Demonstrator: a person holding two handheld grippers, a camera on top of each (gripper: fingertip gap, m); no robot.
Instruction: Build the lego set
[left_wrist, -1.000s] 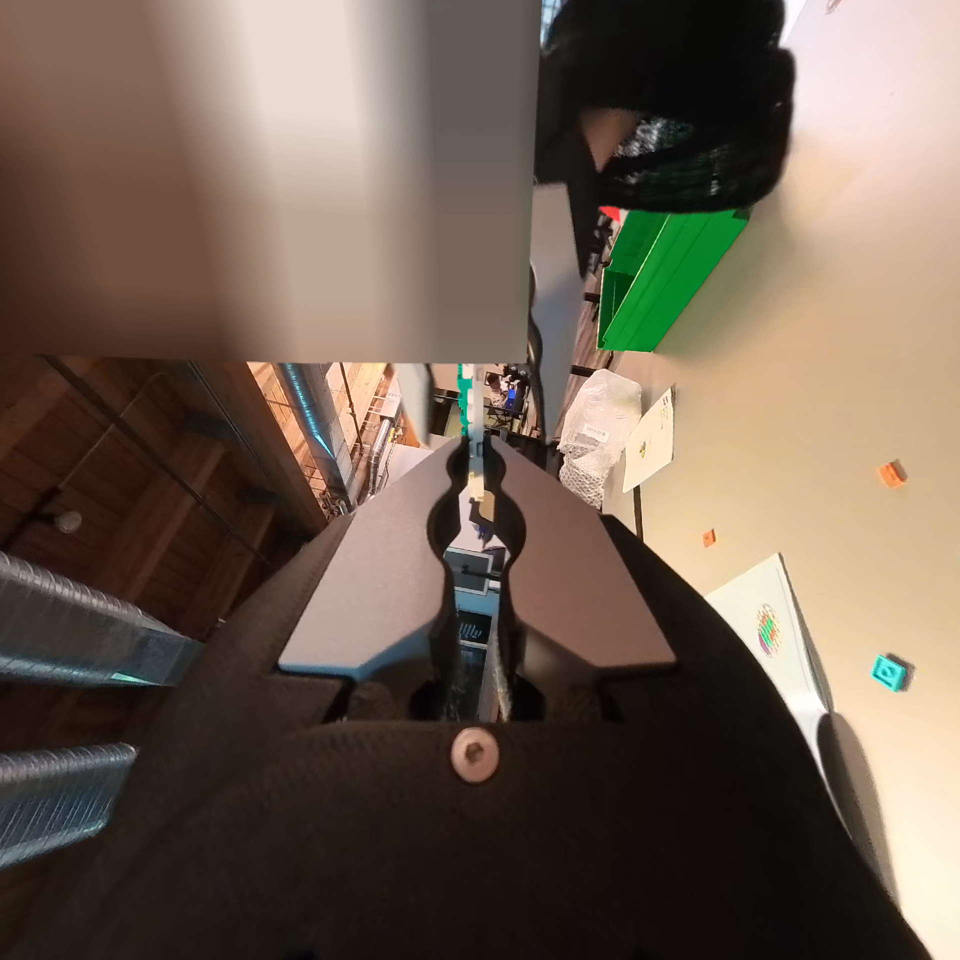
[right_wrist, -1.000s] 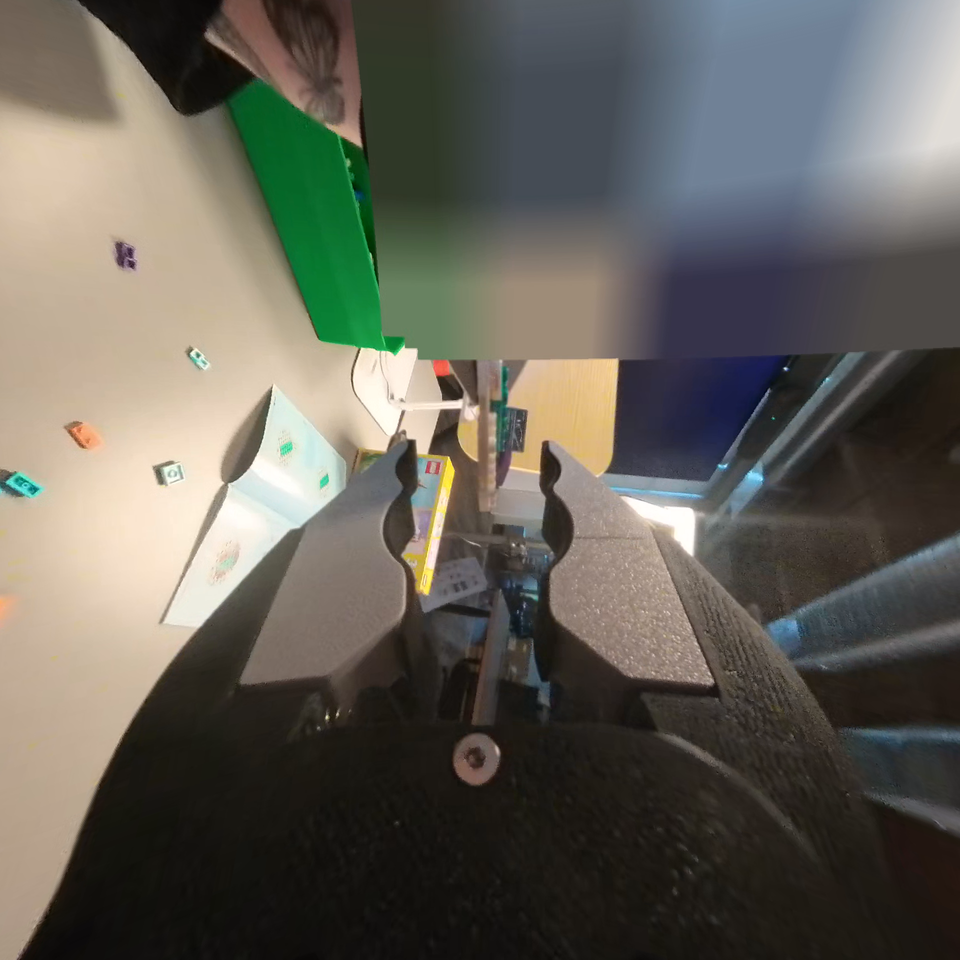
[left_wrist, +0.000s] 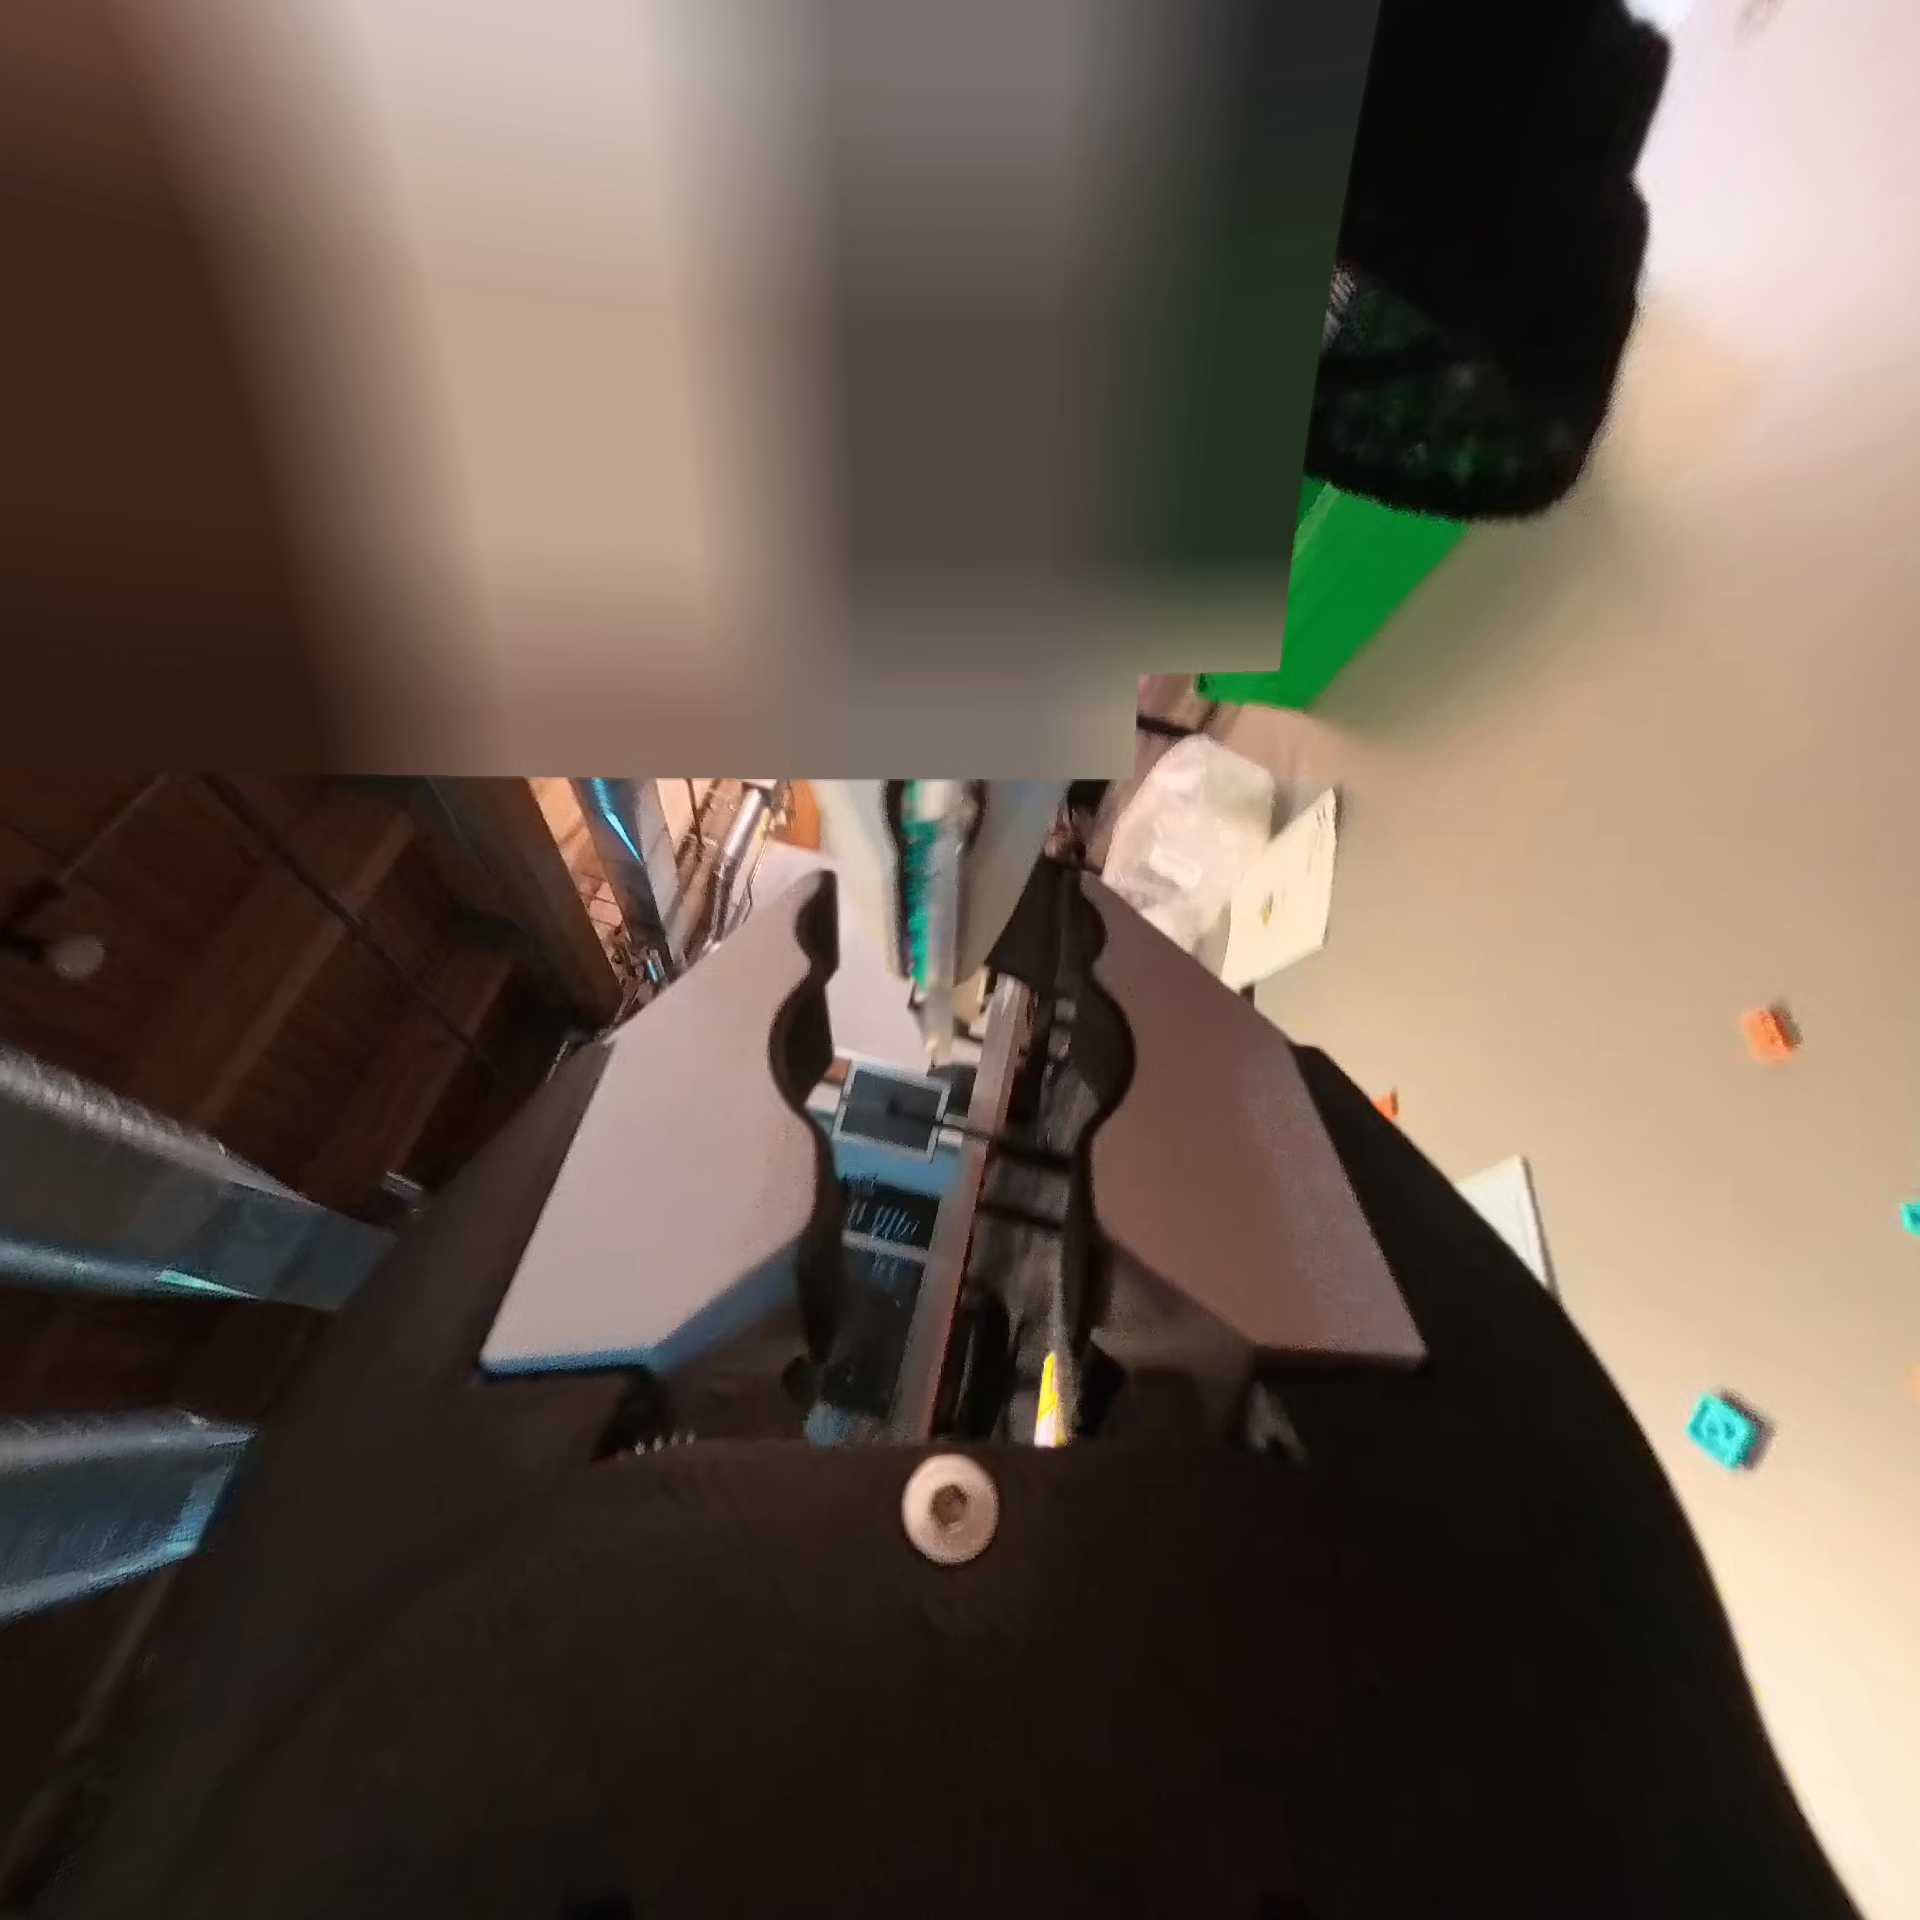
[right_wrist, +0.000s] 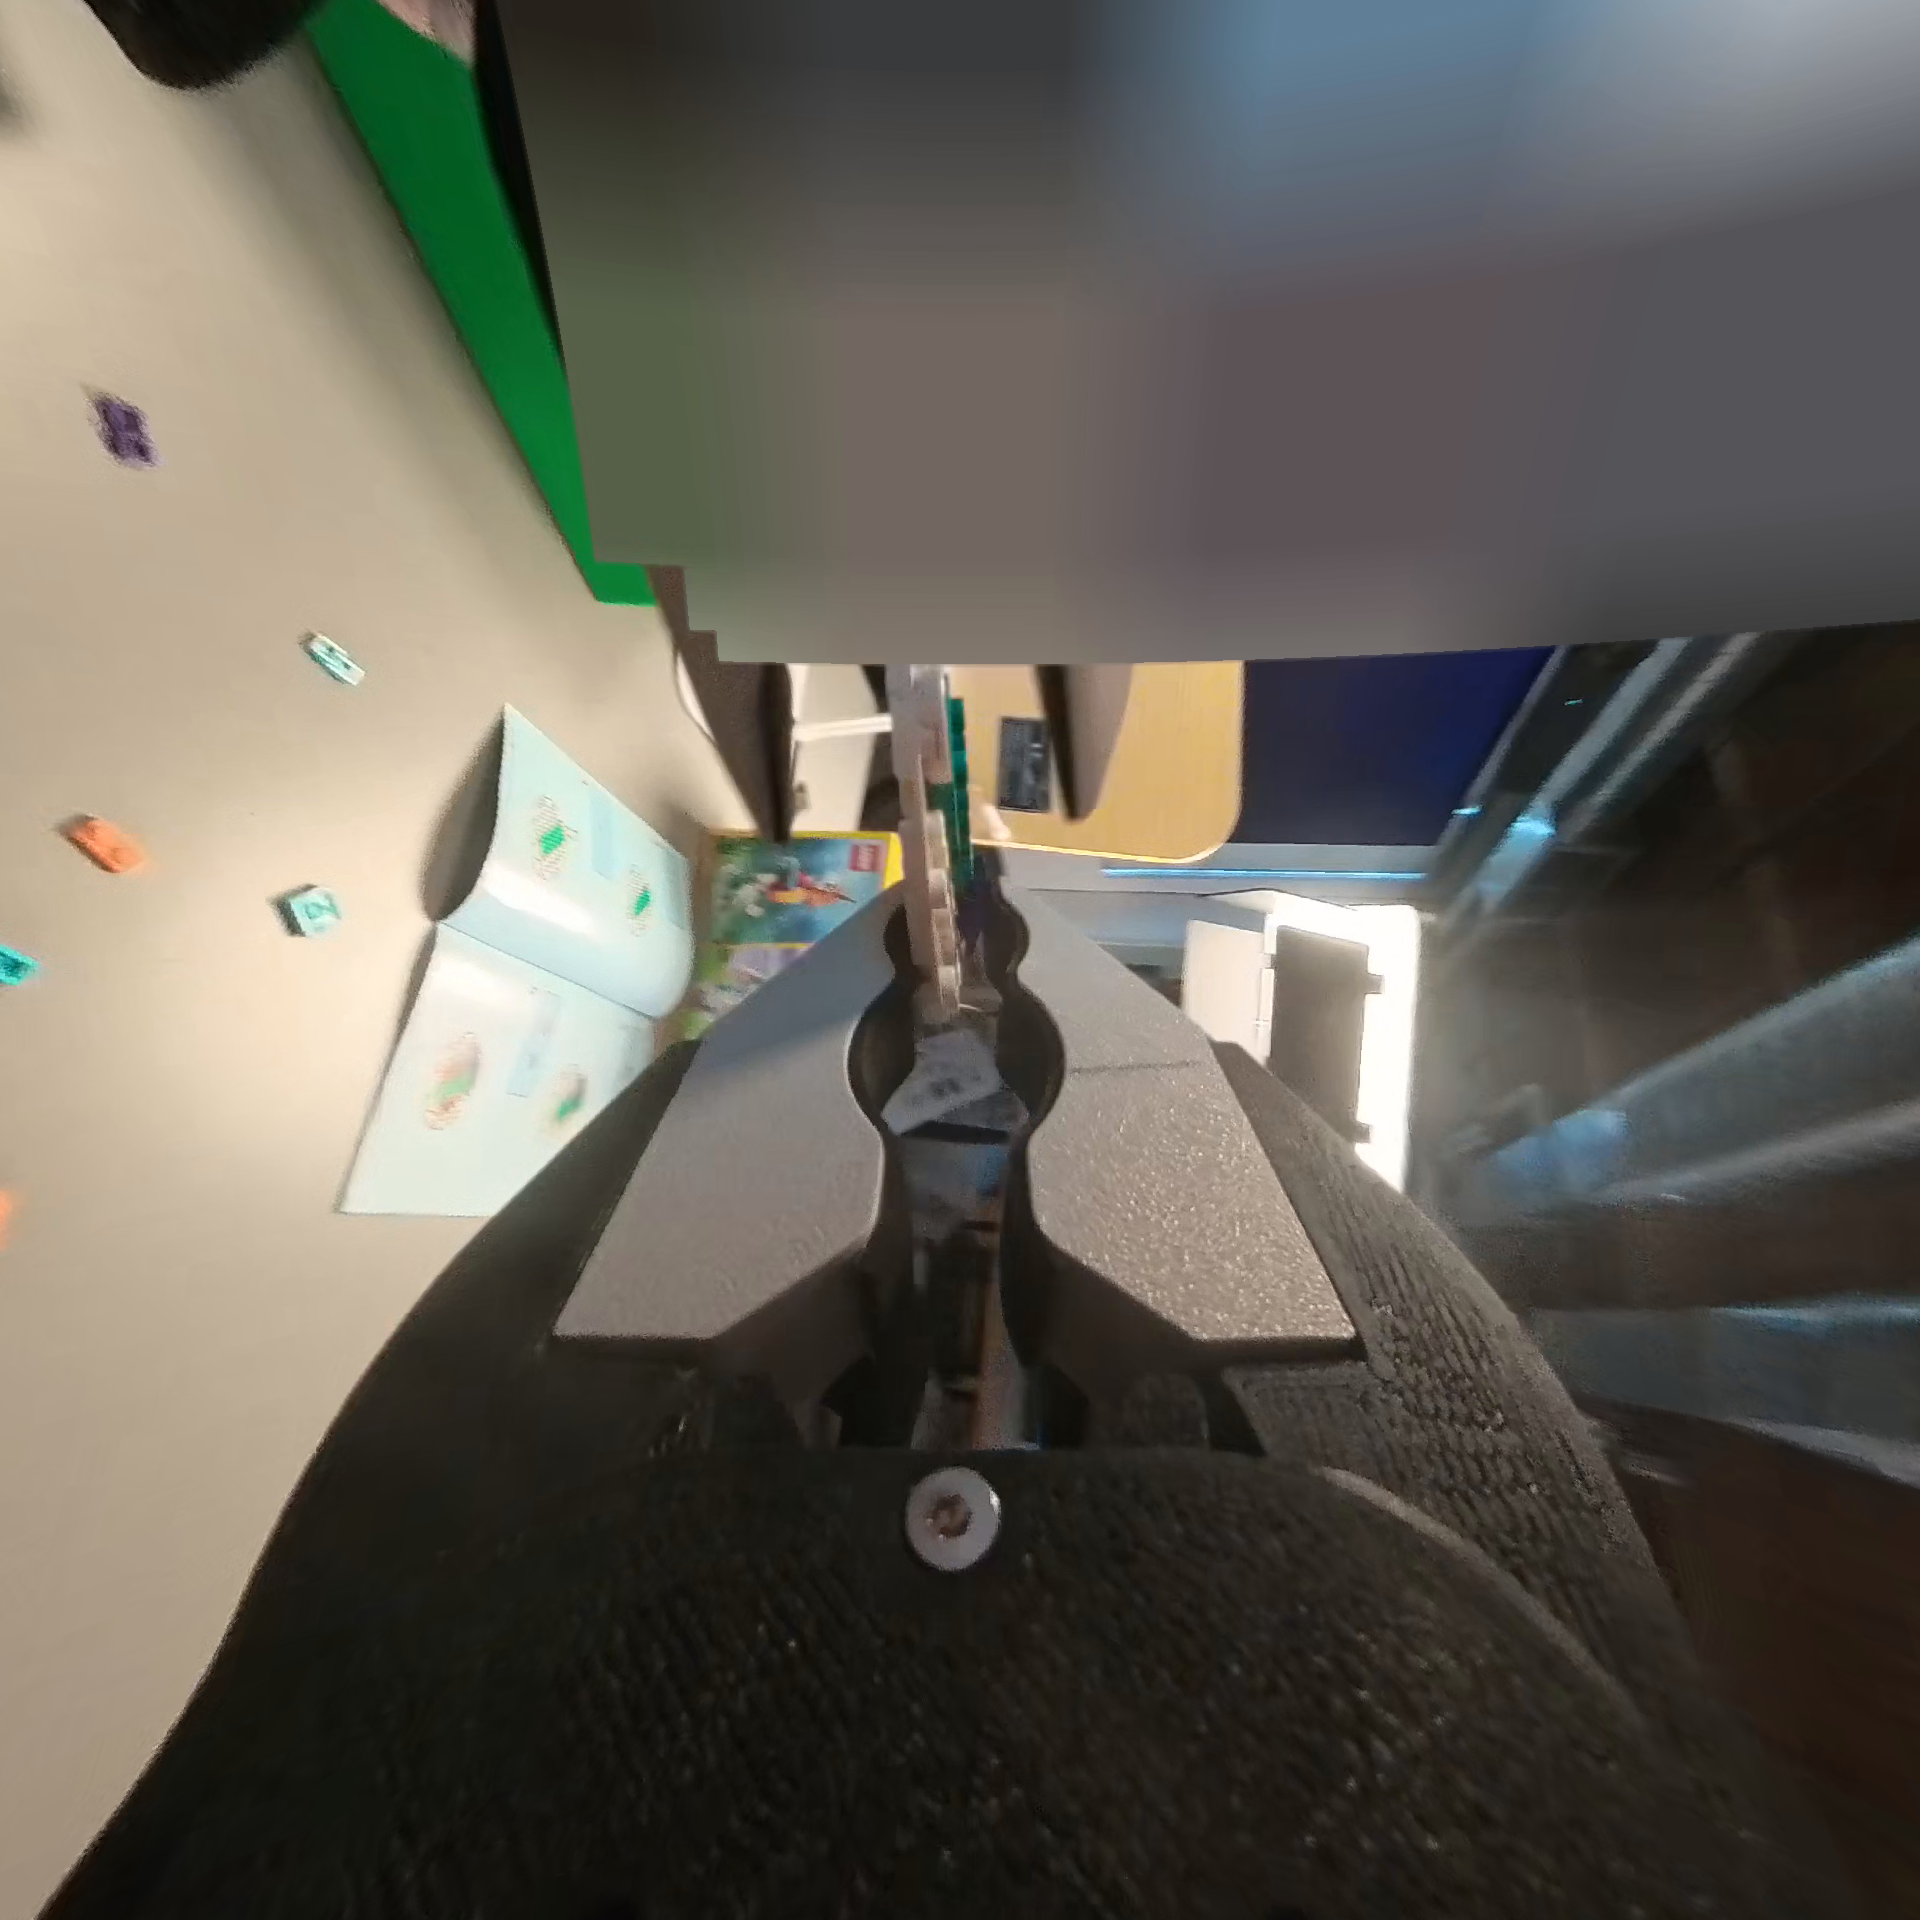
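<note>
The right gripper (right_wrist: 961, 940) is rolled sideways, clamped narrowly on the lego build (right_wrist: 928, 852), seemingly tan and green, at twelve o'clock. The left gripper (left_wrist: 956, 935), likewise rolled, is spread wide around nothing.

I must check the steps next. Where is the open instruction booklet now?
In the right wrist view, the instruction booklet lies open on the table, left of the jaws, beside the yellow box.

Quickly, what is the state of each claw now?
Left claw: open, holding nothing.
Right claw: closed on the lego piece, tan and green.
</note>
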